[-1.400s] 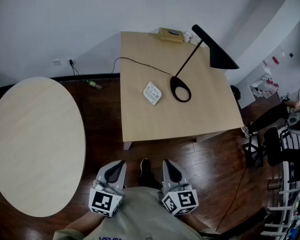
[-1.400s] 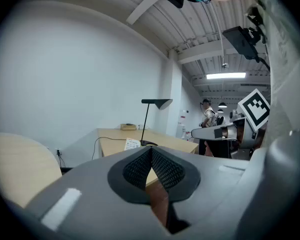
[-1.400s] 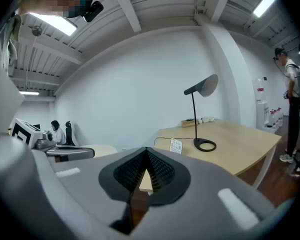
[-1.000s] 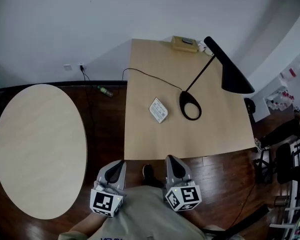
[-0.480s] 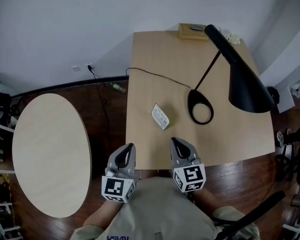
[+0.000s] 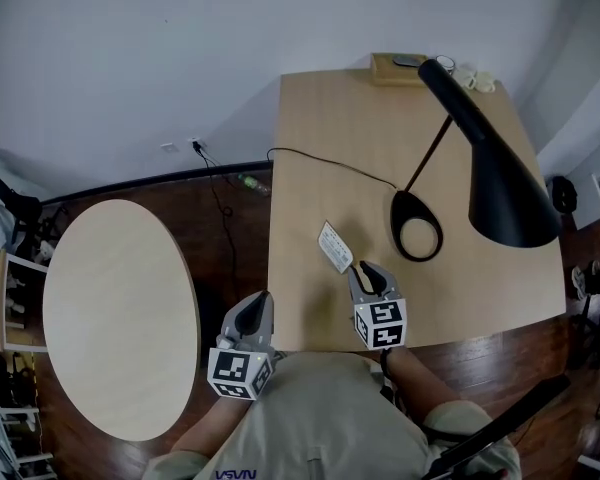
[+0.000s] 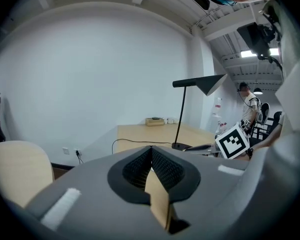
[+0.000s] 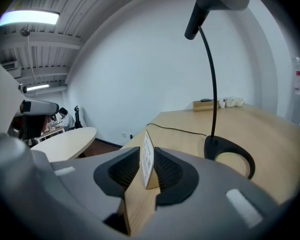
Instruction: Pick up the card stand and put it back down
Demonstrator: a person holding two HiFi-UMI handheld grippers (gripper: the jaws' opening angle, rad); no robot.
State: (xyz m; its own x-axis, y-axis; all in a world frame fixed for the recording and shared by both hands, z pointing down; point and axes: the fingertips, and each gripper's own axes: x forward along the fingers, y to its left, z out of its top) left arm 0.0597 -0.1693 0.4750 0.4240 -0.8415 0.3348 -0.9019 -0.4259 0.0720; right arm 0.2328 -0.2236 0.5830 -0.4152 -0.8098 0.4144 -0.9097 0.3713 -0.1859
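R gripper (image 6: 364,267) came fwd, jaws just opened apart, lined up on the small white printed card stand (image 8: 148,156), unclamped, so it looks pre-grasp; L gripper (image 7: 151,156) jaws together.

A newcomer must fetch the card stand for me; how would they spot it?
Go to the rectangular wooden table bearing the black desk lamp. Beside the lamp's ring-shaped base, on the head view's left, stands the card stand: the only small white printed card, whereas the base and cable near it are black.

Head camera steeply downward; gripper cameras low, near-level (shared: desk (image 6: 320,138), lamp (image 6: 505,188)).
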